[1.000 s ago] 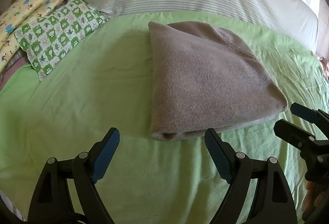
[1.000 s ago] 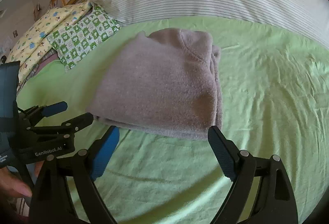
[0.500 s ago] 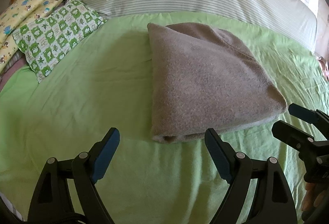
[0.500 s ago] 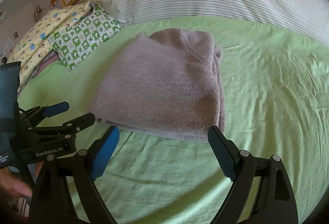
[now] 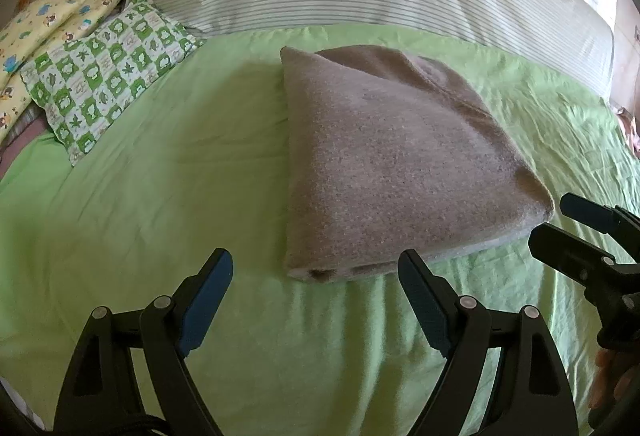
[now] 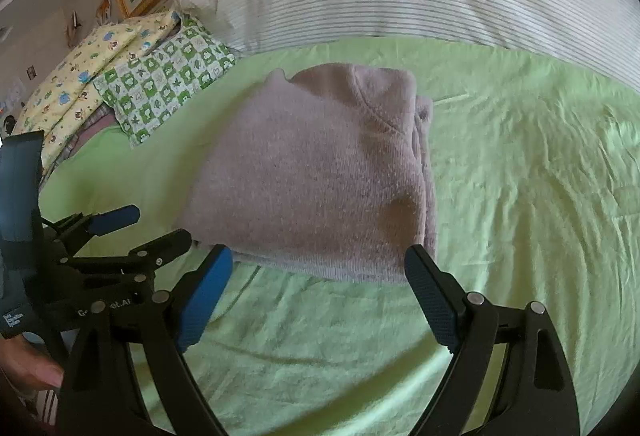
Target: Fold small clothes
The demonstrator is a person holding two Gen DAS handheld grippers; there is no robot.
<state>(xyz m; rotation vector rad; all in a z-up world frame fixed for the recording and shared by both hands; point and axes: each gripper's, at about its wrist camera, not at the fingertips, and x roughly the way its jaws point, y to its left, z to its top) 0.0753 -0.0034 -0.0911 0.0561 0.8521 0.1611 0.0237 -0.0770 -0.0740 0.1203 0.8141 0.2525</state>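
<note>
With no change seen over the last second, the folded sweater (image 5: 396, 172) is left released mid-bed (image 5: 160, 196) by both wide-open grippers, left gripper (image 5: 316, 296) and right gripper (image 6: 320, 292).

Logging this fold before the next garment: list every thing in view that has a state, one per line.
grey garment: folded into a compact bundle, lying flat on the sheet, held by neither gripper.
left gripper: open, empty, short of the garment's near edge.
right gripper: open, empty, at the garment's near edge.
green sheet: spread, lightly wrinkled.
checked pillow: lying at the sheet's far left.
</note>
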